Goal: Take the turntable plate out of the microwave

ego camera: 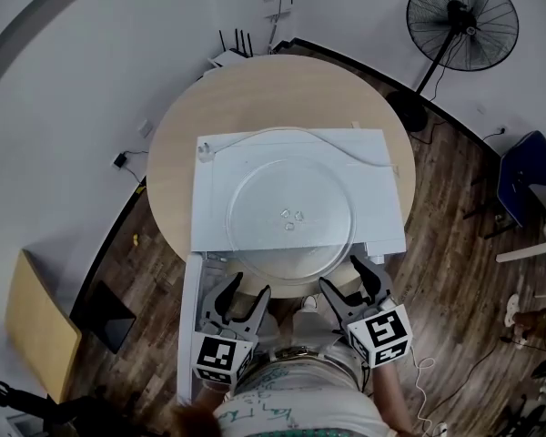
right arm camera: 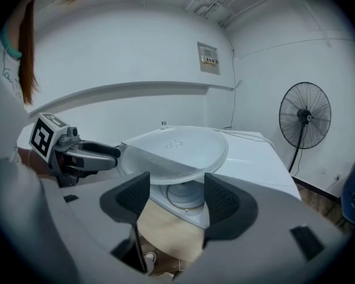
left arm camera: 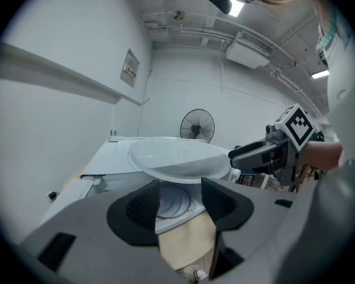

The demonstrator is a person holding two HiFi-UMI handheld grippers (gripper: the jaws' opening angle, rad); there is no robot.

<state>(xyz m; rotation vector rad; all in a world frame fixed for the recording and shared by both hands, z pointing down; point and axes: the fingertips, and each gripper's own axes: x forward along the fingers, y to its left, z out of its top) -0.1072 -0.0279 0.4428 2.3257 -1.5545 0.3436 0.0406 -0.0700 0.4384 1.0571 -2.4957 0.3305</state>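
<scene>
The clear glass turntable plate (ego camera: pixel 289 218) lies flat on top of the white microwave (ego camera: pixel 382 153), with its near edge jutting past the front. In the left gripper view the plate (left arm camera: pixel 177 157) hangs just beyond and above the open left gripper (left arm camera: pixel 177 209), whose pads touch nothing. The right gripper (right arm camera: pixel 176 203) is also open, below the plate's rim (right arm camera: pixel 177 149). From the head view, the left gripper (ego camera: pixel 246 300) and right gripper (ego camera: pixel 355 285) sit side by side at the microwave's front. The roller ring (left arm camera: pixel 174 203) shows inside the cavity.
The microwave stands on a round wooden table (ego camera: pixel 177 144). Its door (ego camera: pixel 191 326) swings open at the near left. A white cable (ego camera: pixel 364 157) runs across the microwave top. A standing fan (ego camera: pixel 462 21) is at the back right, and a blue chair (ego camera: pixel 523 185) at the right.
</scene>
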